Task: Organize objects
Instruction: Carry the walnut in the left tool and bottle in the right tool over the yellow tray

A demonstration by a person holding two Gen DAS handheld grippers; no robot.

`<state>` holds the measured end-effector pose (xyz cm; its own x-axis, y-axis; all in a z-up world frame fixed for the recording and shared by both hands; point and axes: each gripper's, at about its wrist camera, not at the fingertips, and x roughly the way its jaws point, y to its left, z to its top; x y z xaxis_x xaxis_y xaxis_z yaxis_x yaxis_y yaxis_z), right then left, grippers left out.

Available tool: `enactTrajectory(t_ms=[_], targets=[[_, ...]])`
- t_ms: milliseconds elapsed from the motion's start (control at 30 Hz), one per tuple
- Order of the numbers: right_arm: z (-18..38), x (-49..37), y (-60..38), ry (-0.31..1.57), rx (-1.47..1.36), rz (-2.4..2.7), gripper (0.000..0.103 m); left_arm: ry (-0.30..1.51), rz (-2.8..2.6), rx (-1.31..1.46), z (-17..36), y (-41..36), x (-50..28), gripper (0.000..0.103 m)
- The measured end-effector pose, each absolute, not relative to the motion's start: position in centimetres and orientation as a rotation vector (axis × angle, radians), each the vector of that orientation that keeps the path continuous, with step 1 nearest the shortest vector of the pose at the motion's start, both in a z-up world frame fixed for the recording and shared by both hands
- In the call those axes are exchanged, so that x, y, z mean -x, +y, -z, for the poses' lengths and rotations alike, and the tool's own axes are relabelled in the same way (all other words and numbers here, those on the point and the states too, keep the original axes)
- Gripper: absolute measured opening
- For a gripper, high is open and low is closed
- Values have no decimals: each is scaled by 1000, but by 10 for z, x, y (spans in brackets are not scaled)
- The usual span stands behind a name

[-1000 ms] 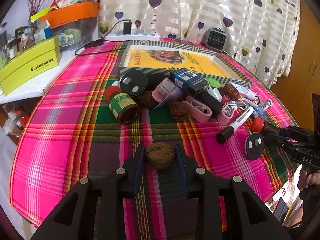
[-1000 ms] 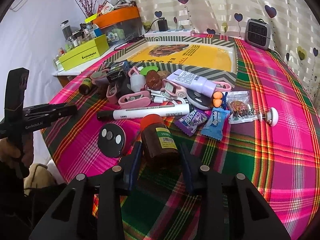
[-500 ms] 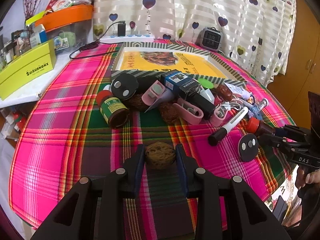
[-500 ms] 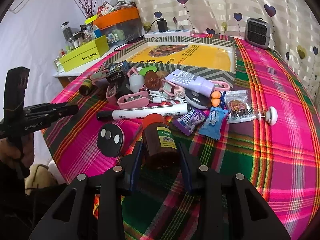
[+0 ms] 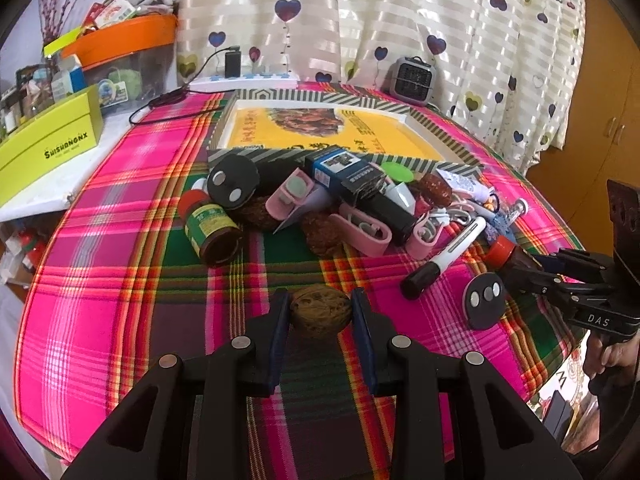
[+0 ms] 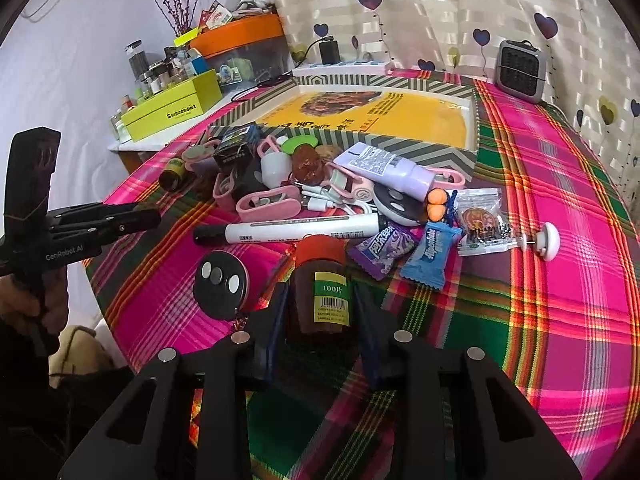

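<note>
- The left gripper (image 5: 320, 312) has its fingers (image 5: 278, 320) clamped on a walnut (image 5: 321, 314), one pad on each side of the shell, the nut sitting low over the plaid table (image 5: 120, 272).
- The right gripper (image 6: 319, 312) has just been closing, and a brown pill bottle (image 6: 320, 284) with a red cap sits between its fingers (image 6: 276, 320); the pads are now tight against the bottle's sides, label up.
- Just left of the right fingers lies a black round disc (image 6: 221, 284) with silver dots, touching the table.
- Straight ahead of the bottle's cap, a white marker (image 6: 288, 230) lies crosswise.
- To the right of the cap, a purple candy wrapper (image 6: 380, 250) and a blue candy wrapper (image 6: 434, 256) lie side by side.
- Beyond the left fingers, a green-labelled bottle (image 5: 212, 230) lies on its side, at the near left edge of the heap.
- Further out, past the whole heap, sits the striped tray (image 5: 256, 94) with a yellow sheet inside.
- Far from both sets of fingers, a small grey heater (image 6: 520, 70) stands by the curtain.
</note>
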<state>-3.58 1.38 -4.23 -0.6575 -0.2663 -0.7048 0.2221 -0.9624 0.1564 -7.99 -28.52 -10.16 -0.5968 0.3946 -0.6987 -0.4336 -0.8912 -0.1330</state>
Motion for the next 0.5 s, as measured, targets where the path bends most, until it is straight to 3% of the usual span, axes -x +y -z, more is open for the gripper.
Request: enactTrajectory(t_ms=[167, 500], targets=[[28, 43, 12, -1, -1122, 2659, 14, 100, -2443, 1013, 89, -275, 86, 29], [12, 41, 24, -104, -1030, 2705, 14, 115, -2435, 922, 65, -255, 84, 29]])
